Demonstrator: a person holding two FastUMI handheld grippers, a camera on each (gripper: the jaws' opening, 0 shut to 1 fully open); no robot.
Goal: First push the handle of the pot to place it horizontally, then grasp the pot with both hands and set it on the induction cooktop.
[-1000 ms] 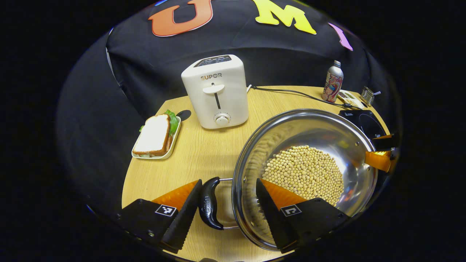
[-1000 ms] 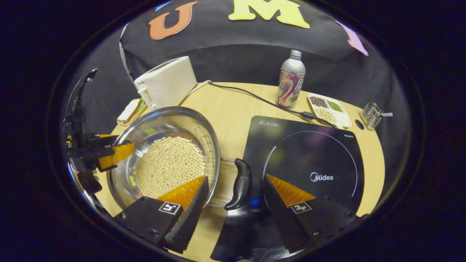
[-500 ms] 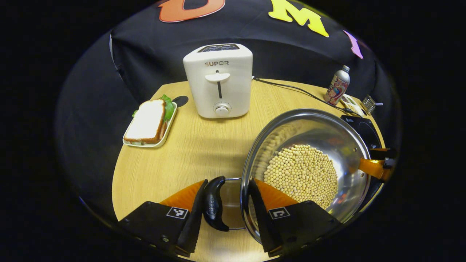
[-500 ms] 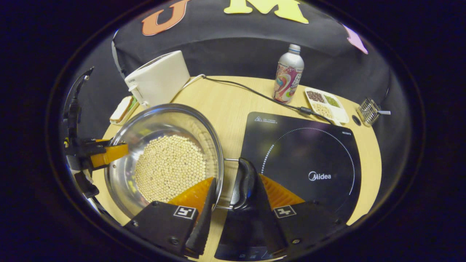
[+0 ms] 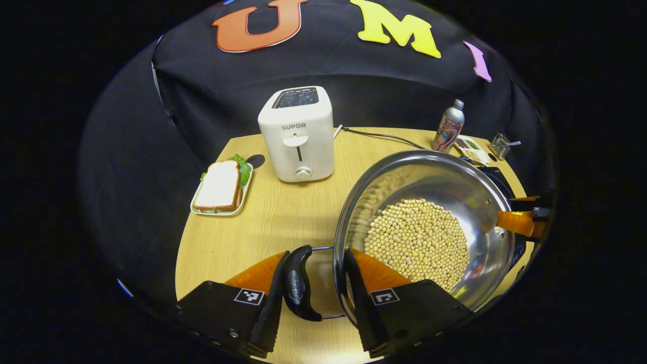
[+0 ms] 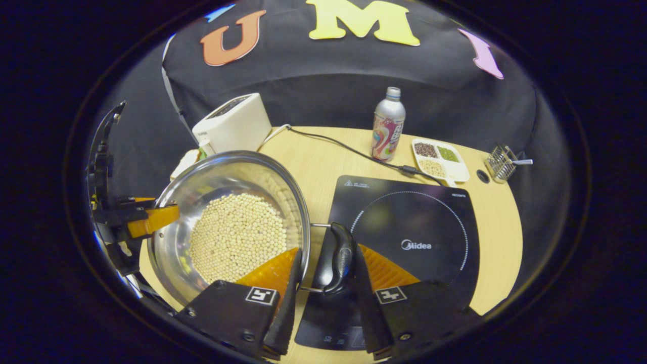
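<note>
Holding a steel pot (image 5: 424, 177) of soybeans (image 5: 417, 242) between two grippers, one at each side handle. Sitting level over the wooden table (image 5: 273, 222); hard to tell whether resting or lifted.

At the pot's left side, seen in the left gripper view: left gripper (image 5: 316, 251) reaching in low and nearly level, pointed across the pot's rim. Jaws drawn narrow, pinching the pot there, with the outer finger flat against the black left handle (image 5: 298, 288) and the inner finger just inside the pot's wall, above the beans. Wire bracket of the handle visible in the slim gap between.

At the pot's right side, seen in the right gripper view: right gripper (image 6: 327, 248) in mirror pose, also low and level. Jaws likewise narrowed and pinching, with one finger inside the wall and the other pressed to the black right handle (image 6: 338, 258). Both handles lying horizontal.

Across the pot in each view, the opposite gripper at the far rim.

Just right of the pot, an induction cooktop (image 6: 414, 222), its near-left edge under the right handle. Behind the pot to the left, a white toaster (image 5: 298, 134). Farther left of the pot, a sandwich (image 5: 220, 184) on a small tray. Behind the pot to the right, a printed bottle (image 6: 386, 124), a divided dish (image 6: 438, 159) of grains and a small wire rack (image 6: 500, 162), with a black cable (image 6: 343, 146) running from the toaster's side toward the cooktop.
</note>
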